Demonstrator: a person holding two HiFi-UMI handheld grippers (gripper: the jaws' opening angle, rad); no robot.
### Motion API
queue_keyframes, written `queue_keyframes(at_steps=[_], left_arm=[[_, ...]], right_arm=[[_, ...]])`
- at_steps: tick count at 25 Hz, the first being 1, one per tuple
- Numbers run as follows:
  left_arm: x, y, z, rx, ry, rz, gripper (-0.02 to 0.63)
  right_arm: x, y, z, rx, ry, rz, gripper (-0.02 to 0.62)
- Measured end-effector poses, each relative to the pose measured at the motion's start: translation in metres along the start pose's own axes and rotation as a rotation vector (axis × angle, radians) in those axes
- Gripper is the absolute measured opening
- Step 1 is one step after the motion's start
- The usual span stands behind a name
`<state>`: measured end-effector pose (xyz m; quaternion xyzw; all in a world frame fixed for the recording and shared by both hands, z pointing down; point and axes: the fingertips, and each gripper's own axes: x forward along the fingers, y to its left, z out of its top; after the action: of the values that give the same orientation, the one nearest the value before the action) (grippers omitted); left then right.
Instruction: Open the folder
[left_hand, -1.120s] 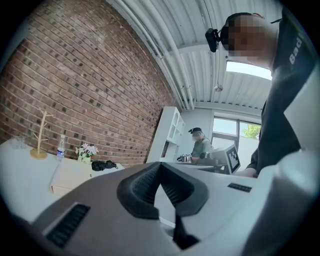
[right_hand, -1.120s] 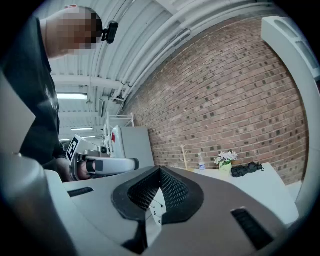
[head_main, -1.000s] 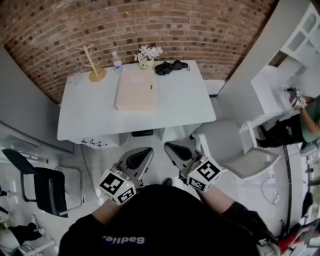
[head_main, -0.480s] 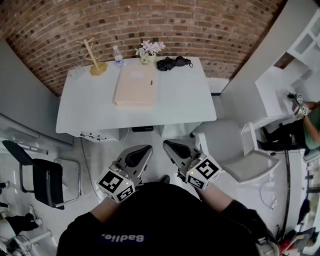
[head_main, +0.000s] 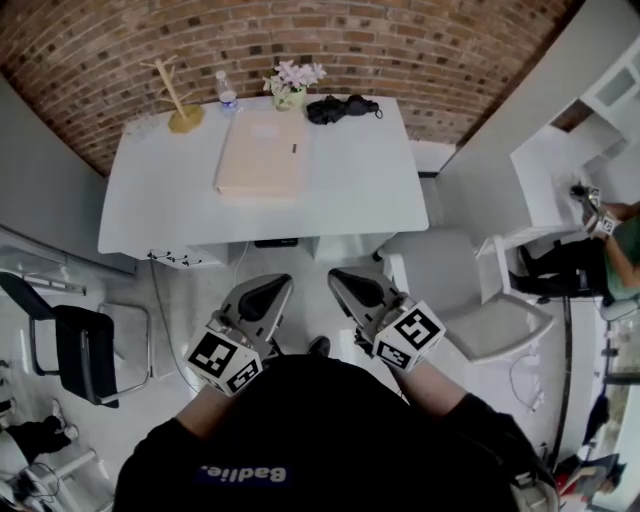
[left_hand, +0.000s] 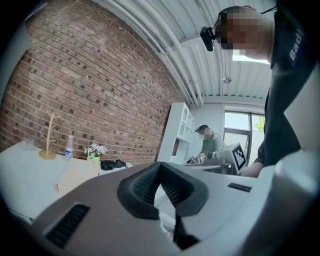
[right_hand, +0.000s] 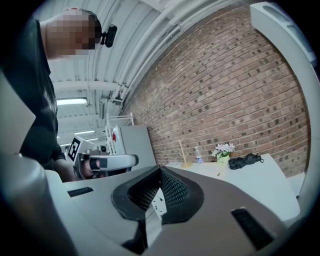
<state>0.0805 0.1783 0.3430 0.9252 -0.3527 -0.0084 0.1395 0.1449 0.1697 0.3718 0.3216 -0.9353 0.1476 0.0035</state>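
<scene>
A closed tan folder (head_main: 260, 155) lies flat on the white table (head_main: 350, 190), towards its far left; it also shows in the left gripper view (left_hand: 75, 175). Both grippers hang in the air over the floor, short of the table's near edge and far from the folder. My left gripper (head_main: 268, 287) is shut with nothing between its jaws (left_hand: 160, 169). Beside it, my right gripper (head_main: 346, 281) is also shut and empty (right_hand: 160, 172). Both point level towards the table.
Along the table's far edge stand a wooden branch stand (head_main: 172, 100), a water bottle (head_main: 226, 92), a flower pot (head_main: 291, 85) and a black bundle (head_main: 342, 108). A grey chair (head_main: 470, 300) stands right of me, a black chair (head_main: 70, 345) left. A person (head_main: 610, 240) sits by white shelves.
Both grippers have drifted a little towards the table and stayed shut. The table and folder now sit higher and further left in the head view.
</scene>
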Motion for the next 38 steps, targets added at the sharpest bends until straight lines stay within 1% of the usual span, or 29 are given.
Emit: queue_keyframes(at_steps=[4, 9, 17, 20, 22, 26, 28, 31, 35, 38], left_arm=[[0.003, 0.019, -0.003, 0.003, 0.008, -0.007, 0.002], [0.009, 0.048, 0.001, 0.022, 0.031, -0.051, 0.002], [0.037, 0.121, 0.005, 0.037, 0.09, -0.143, 0.002], [0.048, 0.148, 0.007, 0.024, 0.094, -0.178, 0.002], [0.056, 0.163, 0.009, 0.031, 0.091, -0.202, 0.002], [0.064, 0.193, 0.006, 0.066, 0.103, -0.232, 0.002], [0.067, 0.209, 0.001, 0.09, 0.121, -0.236, 0.002], [0.071, 0.228, -0.01, 0.122, 0.161, -0.242, 0.002], [0.08, 0.245, -0.027, 0.177, 0.196, -0.232, 0.003], [0.09, 0.25, -0.039, 0.228, 0.222, -0.221, 0.003]], right_arm=[[0.01, -0.006, -0.001, 0.0, 0.004, -0.029, 0.028], [0.03, -0.017, -0.002, 0.003, 0.027, -0.084, 0.028], [0.092, -0.054, 0.004, 0.042, 0.02, -0.201, 0.028], [0.118, -0.067, 0.011, 0.043, 0.009, -0.232, 0.028], [0.132, -0.074, 0.015, 0.04, -0.004, -0.25, 0.028], [0.156, -0.087, 0.013, 0.044, 0.009, -0.305, 0.028], [0.167, -0.092, 0.014, 0.052, -0.003, -0.324, 0.028], [0.173, -0.102, 0.004, 0.054, 0.031, -0.374, 0.028], [0.184, -0.113, -0.005, 0.105, 0.033, -0.396, 0.028], [0.186, -0.131, -0.018, 0.113, 0.046, -0.41, 0.028]])
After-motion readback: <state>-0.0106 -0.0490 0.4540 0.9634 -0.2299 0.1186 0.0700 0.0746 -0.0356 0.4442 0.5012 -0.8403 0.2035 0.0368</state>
